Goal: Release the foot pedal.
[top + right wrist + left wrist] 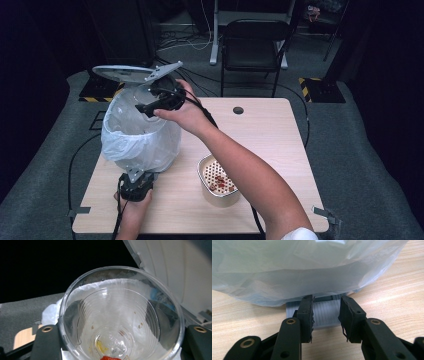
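Our right tool (120,340) clamps a clear ribbed plastic cup (122,315) over the white-bagged bin (140,132); our left tool (326,315) clamps its grey pedal (325,312).

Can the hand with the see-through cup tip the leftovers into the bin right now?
Probably yes. The right gripper holds the clear cup right above the bag-lined bin, and the lid stands open, so nothing seems to block the way in.

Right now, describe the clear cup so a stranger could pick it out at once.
Find the bag-lined bin at the table's far left, lid raised. Above its mouth, the right gripper holds a clear ribbed cup. Unlike the metal strainer pot, it is see-through with food bits inside.
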`<state>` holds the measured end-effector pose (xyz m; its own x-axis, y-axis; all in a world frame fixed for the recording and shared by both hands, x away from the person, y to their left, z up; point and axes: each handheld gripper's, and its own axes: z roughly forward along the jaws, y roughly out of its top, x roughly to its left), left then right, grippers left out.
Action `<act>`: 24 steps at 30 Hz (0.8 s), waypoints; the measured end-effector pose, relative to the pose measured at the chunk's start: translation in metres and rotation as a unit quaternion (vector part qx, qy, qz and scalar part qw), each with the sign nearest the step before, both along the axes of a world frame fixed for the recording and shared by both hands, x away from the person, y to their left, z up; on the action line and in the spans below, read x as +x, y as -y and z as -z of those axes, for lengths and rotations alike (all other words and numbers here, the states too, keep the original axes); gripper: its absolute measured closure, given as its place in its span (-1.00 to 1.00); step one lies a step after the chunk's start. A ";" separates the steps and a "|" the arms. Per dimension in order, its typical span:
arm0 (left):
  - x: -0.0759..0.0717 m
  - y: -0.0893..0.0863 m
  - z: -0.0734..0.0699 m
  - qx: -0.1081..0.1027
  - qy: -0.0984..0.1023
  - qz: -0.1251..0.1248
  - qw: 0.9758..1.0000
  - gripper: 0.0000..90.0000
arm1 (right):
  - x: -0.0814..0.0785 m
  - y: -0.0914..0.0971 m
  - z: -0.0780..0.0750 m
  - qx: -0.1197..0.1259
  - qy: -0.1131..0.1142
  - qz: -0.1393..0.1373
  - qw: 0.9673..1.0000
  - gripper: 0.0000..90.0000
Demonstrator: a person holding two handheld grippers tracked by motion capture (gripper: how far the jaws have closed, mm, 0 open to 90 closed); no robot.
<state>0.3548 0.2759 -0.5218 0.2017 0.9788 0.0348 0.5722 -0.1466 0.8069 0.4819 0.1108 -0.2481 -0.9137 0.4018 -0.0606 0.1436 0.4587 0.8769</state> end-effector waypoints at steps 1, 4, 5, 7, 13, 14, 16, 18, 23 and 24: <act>0.000 0.000 0.001 0.000 0.004 -0.002 1.000 0.42 | 0.001 -0.003 0.002 -0.003 -0.001 0.003 1.000 -0.32; 0.000 0.000 0.000 0.001 0.004 -0.002 1.000 0.42 | 0.003 -0.012 0.009 -0.006 -0.009 0.012 1.000 -0.39; 0.001 0.001 0.002 0.001 0.014 -0.008 1.000 0.42 | 0.004 -0.015 0.011 -0.005 -0.012 0.013 1.000 -0.46; 0.001 0.001 0.002 0.000 0.014 -0.008 1.000 0.42 | 0.005 -0.021 0.017 -0.002 -0.030 0.020 0.999 -0.86; 0.000 0.000 0.001 -0.003 0.002 0.000 1.000 0.42 | 0.000 -0.024 0.030 0.010 -0.047 0.038 0.998 -1.00; 0.000 0.001 0.001 -0.006 0.004 -0.002 1.000 0.42 | 0.000 -0.022 0.031 0.009 -0.045 0.038 0.998 -1.00; 0.000 0.001 0.001 -0.006 0.004 0.000 1.000 0.42 | -0.004 -0.011 0.031 0.012 -0.041 0.039 0.998 -0.98; 0.001 0.000 0.000 -0.009 0.000 0.000 1.000 0.42 | -0.009 -0.001 0.031 0.018 -0.041 0.040 0.998 -0.94; 0.000 0.000 0.000 -0.017 -0.009 0.002 1.000 0.42 | -0.026 0.045 0.035 0.011 -0.037 0.038 0.999 -0.72; 0.001 0.001 0.000 -0.020 -0.008 0.000 1.000 0.42 | -0.029 0.059 0.036 0.011 -0.039 0.044 0.998 -0.70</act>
<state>0.3555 0.2753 -0.5217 0.2015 0.9795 -0.0074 0.5850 -0.1143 0.8029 0.4532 0.0518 -0.2846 -0.8763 0.4814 0.0195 0.2514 0.4224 0.8708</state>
